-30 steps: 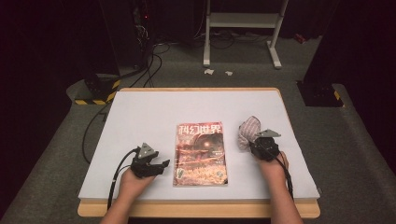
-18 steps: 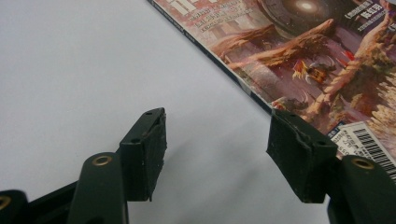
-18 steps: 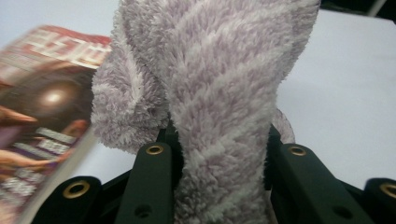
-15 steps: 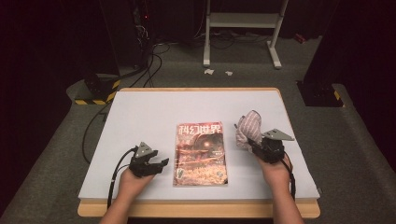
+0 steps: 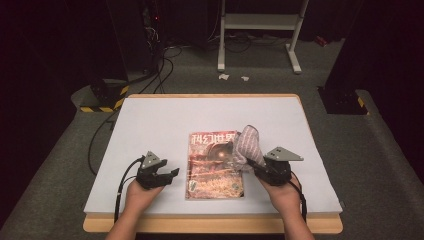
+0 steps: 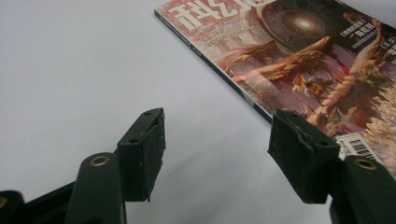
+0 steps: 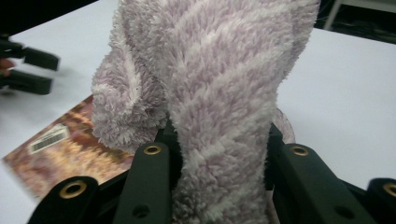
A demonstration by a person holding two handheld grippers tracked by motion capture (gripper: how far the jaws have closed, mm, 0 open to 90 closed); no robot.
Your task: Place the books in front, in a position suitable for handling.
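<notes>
Right gripper [image 5: 256,166] raised over magazine [image 5: 212,170], jaws clamping fuzzy cloth [image 5: 247,145], left gripper [image 5: 167,175] resting, jaws apart, empty

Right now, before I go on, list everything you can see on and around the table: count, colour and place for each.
magazine: one, reddish-brown cover with white title, flat on the table near its front middle
fluffy cloth: one, pale lilac with white stripes, held up over the magazine's right edge
table: one, white top with a wooden rim, centre of the high view
white frame stand: one, on the floor beyond the table
cables: several, black, on the floor at the far left
left gripper: one, black, jaws open, just left of the magazine, nothing between them
right gripper: one, black, jaws closed on the fluffy cloth
hands: two, at the table's front edge
</notes>
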